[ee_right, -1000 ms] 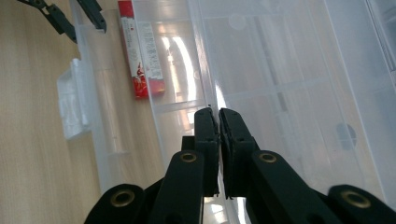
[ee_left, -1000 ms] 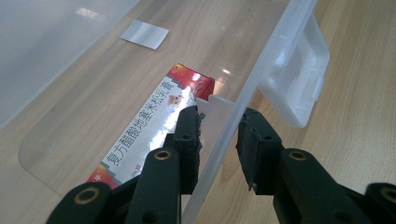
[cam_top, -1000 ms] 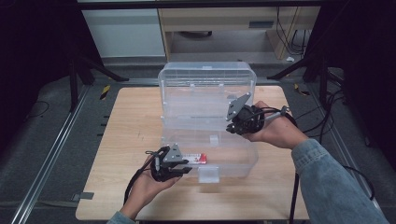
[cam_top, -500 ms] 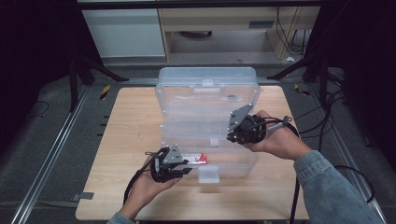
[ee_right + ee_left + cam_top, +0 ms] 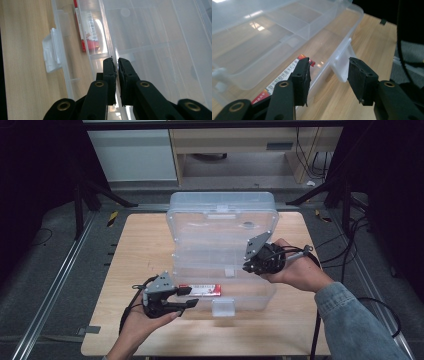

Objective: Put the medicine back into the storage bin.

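A clear plastic compartment box (image 5: 252, 292) stands mid-table, its lid (image 5: 222, 227) tilted partway down over the base. A red and white pack (image 5: 200, 290) lies in the front compartment, also seen as the pack (image 5: 287, 71) and the pack (image 5: 87, 27). My right gripper (image 5: 247, 265) is at the lid's right front edge. In its own view the right gripper (image 5: 117, 62) is shut on the lid's thin rim (image 5: 113, 51). My left gripper (image 5: 192, 297) is open at the box's front left. In its view the left gripper (image 5: 329, 72) has one jaw against the box wall, the other near the white latch (image 5: 342, 65).
The box rests on a wooden table (image 5: 140, 250). The latch (image 5: 223, 307) sticks out at the front, toward the near table edge. Metal rails (image 5: 55, 285) run along the left, and cables (image 5: 350, 245) lie on the floor at the right.
The lid has swung down from nearly upright toward the base, and my right gripper has come down and nearer with it. The left gripper has stayed in place.
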`<state>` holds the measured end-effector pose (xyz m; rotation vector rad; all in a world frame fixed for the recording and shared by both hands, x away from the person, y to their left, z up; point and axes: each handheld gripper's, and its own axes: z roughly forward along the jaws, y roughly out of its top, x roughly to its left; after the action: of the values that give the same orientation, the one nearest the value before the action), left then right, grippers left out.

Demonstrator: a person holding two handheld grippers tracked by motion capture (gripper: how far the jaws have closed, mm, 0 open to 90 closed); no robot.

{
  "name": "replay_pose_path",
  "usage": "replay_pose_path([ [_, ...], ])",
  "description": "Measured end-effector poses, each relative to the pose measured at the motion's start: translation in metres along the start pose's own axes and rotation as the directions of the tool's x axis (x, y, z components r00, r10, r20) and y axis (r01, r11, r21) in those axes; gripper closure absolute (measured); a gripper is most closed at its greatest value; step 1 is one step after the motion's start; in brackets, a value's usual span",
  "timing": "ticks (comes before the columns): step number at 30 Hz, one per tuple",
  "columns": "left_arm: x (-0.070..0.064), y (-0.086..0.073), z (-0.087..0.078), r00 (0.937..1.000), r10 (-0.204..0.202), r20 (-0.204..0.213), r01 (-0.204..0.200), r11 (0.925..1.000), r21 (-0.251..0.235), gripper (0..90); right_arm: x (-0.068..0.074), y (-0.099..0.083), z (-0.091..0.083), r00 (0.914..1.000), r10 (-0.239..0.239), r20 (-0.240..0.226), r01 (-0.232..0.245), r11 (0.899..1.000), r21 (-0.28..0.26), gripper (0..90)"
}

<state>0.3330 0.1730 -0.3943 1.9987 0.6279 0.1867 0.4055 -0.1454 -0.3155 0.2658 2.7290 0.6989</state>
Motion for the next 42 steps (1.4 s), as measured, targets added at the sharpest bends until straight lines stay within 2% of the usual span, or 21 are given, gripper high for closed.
replay_pose_path([
  [2,0.002,0.004,-0.012,0.9998,-0.005,-0.020,0.005,0.9998,-0.022,46.7,0.001,-0.001,0.000,1.0000,0.003,0.004,-0.003,1.000,-0.003,84.8],
  [5,0.005,0.009,-0.024,0.9997,-0.020,-0.013,0.019,0.9982,-0.057,46.7,0.003,-0.002,0.000,1.0000,0.002,0.005,-0.002,1.000,-0.002,84.8],
  [7,0.006,0.010,-0.029,0.9996,-0.017,-0.023,0.015,0.9978,-0.064,45.6,0.003,-0.002,0.000,1.0000,0.001,0.004,-0.001,1.000,-0.003,84.8],
  [8,0.010,0.013,-0.038,0.9985,-0.014,-0.053,0.011,0.9975,-0.070,45.4,0.003,-0.003,0.001,1.0000,0.004,0.001,-0.004,1.000,-0.003,84.6],
  [14,0.025,0.015,-0.059,0.9930,-0.050,-0.107,0.039,0.9938,-0.104,45.9,0.005,-0.004,0.001,1.0000,0.008,-0.001,-0.008,1.000,-0.006,84.5],
  [19,0.034,0.016,-0.060,0.9914,-0.079,-0.105,0.066,0.9911,-0.116,47.1,0.009,-0.006,0.002,0.9999,0.011,-0.009,-0.011,1.000,-0.008,84.3],
  [21,0.041,0.015,-0.058,0.9886,-0.098,-0.114,0.085,0.9895,-0.117,48.1,0.010,-0.007,0.003,0.9999,0.012,-0.009,-0.012,1.000,-0.013,84.1],
  [26,0.051,0.018,-0.057,0.9863,-0.112,-0.121,0.101,0.9907,-0.091,48.9,0.016,-0.010,0.006,0.9998,0.009,-0.016,-0.009,1.000,-0.004,84.2],
  [28,0.054,0.018,-0.057,0.9838,-0.120,-0.133,0.108,0.9897,-0.093,49.4,0.018,-0.011,0.008,0.9998,0.000,-0.020,0.000,1.000,-0.002,84.1],
  [30,0.058,0.019,-0.056,0.9832,-0.130,-0.128,0.118,0.9880,-0.100,49.7,0.022,-0.011,0.009,0.9998,-0.007,-0.020,0.007,1.000,0.004,84.0],
  [40,0.062,0.025,-0.047,0.9815,-0.132,-0.138,0.119,0.9877,-0.102,50.8,0.032,-0.016,0.015,0.9989,-0.034,-0.032,0.035,0.999,0.023,84.8],
  [42,0.063,0.025,-0.041,0.9800,-0.127,-0.153,0.115,0.9898,-0.084,50.9,0.033,-0.016,0.016,0.9990,-0.034,-0.030,0.035,0.999,0.022,84.9],
])
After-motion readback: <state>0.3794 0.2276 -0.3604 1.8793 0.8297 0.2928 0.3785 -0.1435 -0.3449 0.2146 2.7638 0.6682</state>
